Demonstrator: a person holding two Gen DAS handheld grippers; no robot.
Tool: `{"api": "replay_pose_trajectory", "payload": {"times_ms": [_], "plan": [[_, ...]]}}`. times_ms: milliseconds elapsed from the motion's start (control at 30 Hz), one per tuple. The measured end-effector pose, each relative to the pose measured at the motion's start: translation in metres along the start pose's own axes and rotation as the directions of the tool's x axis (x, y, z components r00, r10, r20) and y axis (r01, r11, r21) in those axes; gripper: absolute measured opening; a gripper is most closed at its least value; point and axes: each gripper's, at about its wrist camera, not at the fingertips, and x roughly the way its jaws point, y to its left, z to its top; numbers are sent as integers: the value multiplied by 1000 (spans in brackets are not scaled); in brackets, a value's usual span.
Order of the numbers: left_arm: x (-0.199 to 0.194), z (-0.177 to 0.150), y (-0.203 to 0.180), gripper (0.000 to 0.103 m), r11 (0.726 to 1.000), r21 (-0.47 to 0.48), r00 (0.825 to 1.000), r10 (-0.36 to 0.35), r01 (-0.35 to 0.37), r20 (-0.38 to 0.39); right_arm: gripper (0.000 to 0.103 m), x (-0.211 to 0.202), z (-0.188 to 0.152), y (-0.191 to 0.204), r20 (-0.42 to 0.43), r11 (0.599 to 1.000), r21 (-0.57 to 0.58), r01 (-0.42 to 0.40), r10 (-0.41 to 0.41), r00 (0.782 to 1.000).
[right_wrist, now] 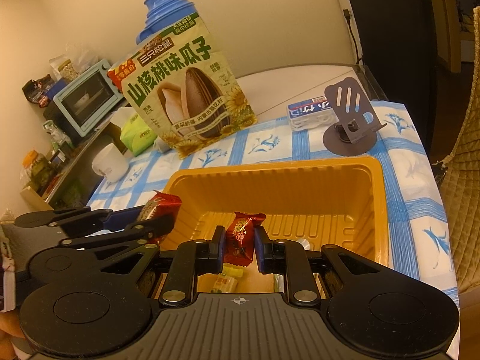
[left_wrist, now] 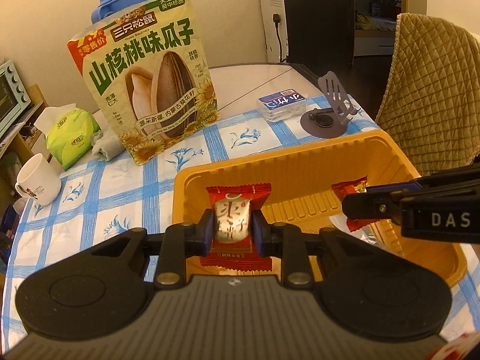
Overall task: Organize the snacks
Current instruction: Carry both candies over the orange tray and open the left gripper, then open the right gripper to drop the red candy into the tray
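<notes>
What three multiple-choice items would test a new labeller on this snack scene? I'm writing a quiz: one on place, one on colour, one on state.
1. Where does the sunflower seed bag stand?
A. inside the tray
B. on the tablecloth beyond the tray
C. on the chair

2. What colour is the tray?
A. orange-yellow
B. green
C. white

3. What is the left claw doing?
A. hanging open
B. gripping the mug
C. gripping a red-and-white wrapped snack

Answers: 1 B, it stands upright behind the tray's far wall. 2 A, its walls and ribbed floor show that colour. 3 C, both pads press the packet's sides.
</notes>
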Motion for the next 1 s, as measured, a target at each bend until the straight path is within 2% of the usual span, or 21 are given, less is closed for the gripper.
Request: {"api": "replay_pose_trajectory", "payload": {"times_ms": [167, 700, 900, 967, 1000], "plan": [[2, -2, 0, 32, 1000, 1, 1000, 3, -3, 6, 21, 2, 0, -2, -8, 1000, 0, -5, 5, 1000], [-9, -7, 8, 32, 1000, -21, 1000, -5, 5, -4, 21, 17, 4, 1, -25, 1000, -13, -13, 12, 1000], [-16, -7, 11, 32, 999, -34, 1000, -8, 8, 1, 21, 17, 9, 5, 19, 1000, -13, -6, 6, 1000], [-19, -9, 12, 33, 999, -41, 1000, -11, 11, 1, 24, 17, 10, 5, 32, 1000, -5, -14, 14, 999], [-20, -10, 12, 35, 999, -45, 1000, -13, 13, 0, 37, 16, 10, 5, 37, 1000, 1, -12, 12, 999]]}}
